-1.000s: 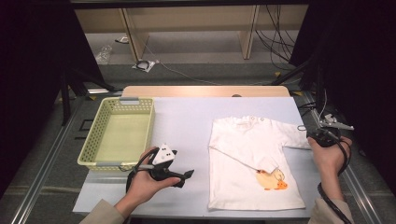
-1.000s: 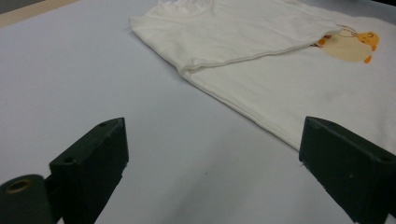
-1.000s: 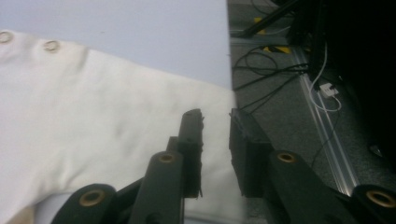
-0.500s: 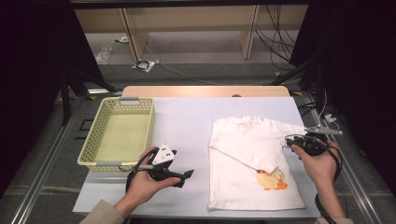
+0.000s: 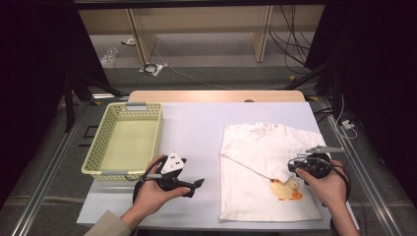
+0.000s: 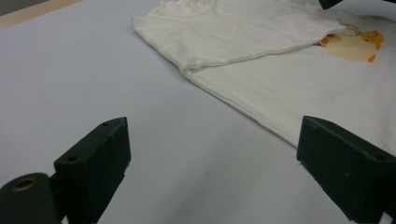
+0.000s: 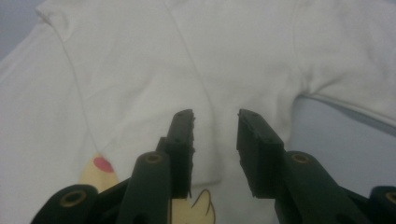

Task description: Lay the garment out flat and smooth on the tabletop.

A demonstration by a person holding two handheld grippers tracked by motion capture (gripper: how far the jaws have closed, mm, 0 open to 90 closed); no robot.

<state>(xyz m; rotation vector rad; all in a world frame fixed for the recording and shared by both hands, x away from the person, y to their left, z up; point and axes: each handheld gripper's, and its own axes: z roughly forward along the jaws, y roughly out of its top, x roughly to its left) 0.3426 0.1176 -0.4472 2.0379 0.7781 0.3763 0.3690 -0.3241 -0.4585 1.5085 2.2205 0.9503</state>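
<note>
A white T-shirt (image 5: 260, 147) with an orange duck print (image 5: 285, 189) lies flat on the right half of the table. One sleeve is folded across its chest. My right gripper (image 5: 295, 169) hovers over the shirt's right side, close to the duck. In the right gripper view its jaws (image 7: 215, 114) stand a little apart above the cloth (image 7: 140, 60) with nothing between them. They have just been closing slightly. My left gripper (image 5: 196, 184) rests near the front edge, left of the shirt. Its jaws (image 6: 212, 123) are wide open over bare table, facing the shirt's hem (image 6: 261, 46).
A pale green plastic basket (image 5: 101, 142) stands at the left of the white table cover (image 5: 196, 123), beside my left hand. Metal rails run along both sides of the table. Cables lie on the floor behind it.
My right hand has moved left from the table's right edge to above the shirt near the duck print. The left hand and its gripper have stayed put.
</note>
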